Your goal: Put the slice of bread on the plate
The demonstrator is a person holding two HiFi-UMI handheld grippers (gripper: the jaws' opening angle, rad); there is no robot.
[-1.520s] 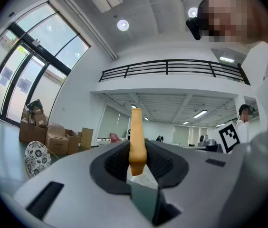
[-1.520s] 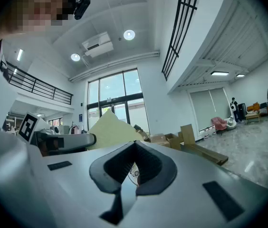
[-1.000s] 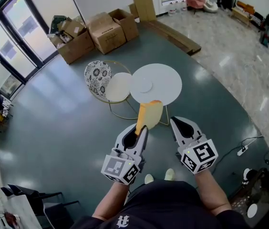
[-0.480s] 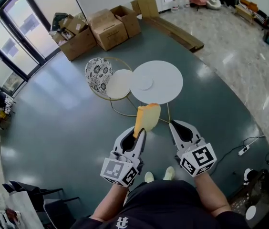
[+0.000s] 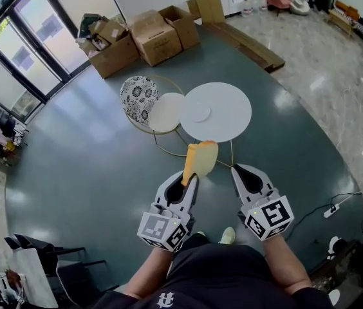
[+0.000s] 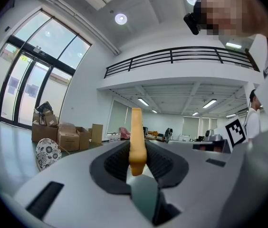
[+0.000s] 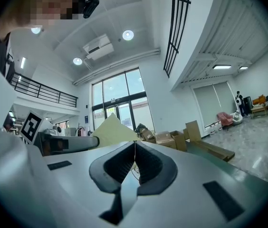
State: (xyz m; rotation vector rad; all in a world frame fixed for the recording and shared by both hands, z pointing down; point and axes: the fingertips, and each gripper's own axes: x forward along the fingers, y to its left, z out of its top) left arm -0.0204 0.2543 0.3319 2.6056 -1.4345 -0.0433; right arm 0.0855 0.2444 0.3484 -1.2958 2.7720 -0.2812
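Note:
The slice of bread (image 5: 199, 159), pale with an orange crust, stands upright and edge-on between the jaws of my left gripper (image 5: 190, 179), which is shut on its lower end. In the left gripper view the crust (image 6: 137, 139) rises from the pads. My right gripper (image 5: 238, 170) is beside it on the right, shut with nothing in it; from it the bread (image 7: 109, 129) shows as a pale triangle at the left. Ahead stands a round white table (image 5: 230, 118) with a small white plate (image 5: 199, 112) near its middle. The bread is short of the table's near edge.
A smaller cream round top (image 5: 167, 112) and a patterned seat (image 5: 136, 96) on a gold wire frame stand left of the white table. Cardboard boxes (image 5: 152, 36) and wooden boards (image 5: 252, 44) lie beyond. A cable and plug strip (image 5: 335, 208) lies on the dark floor at the right.
Both grippers have sunk slightly in the view, the bread with them. The left grip on the bread is unchanged and the right gripper stays shut.

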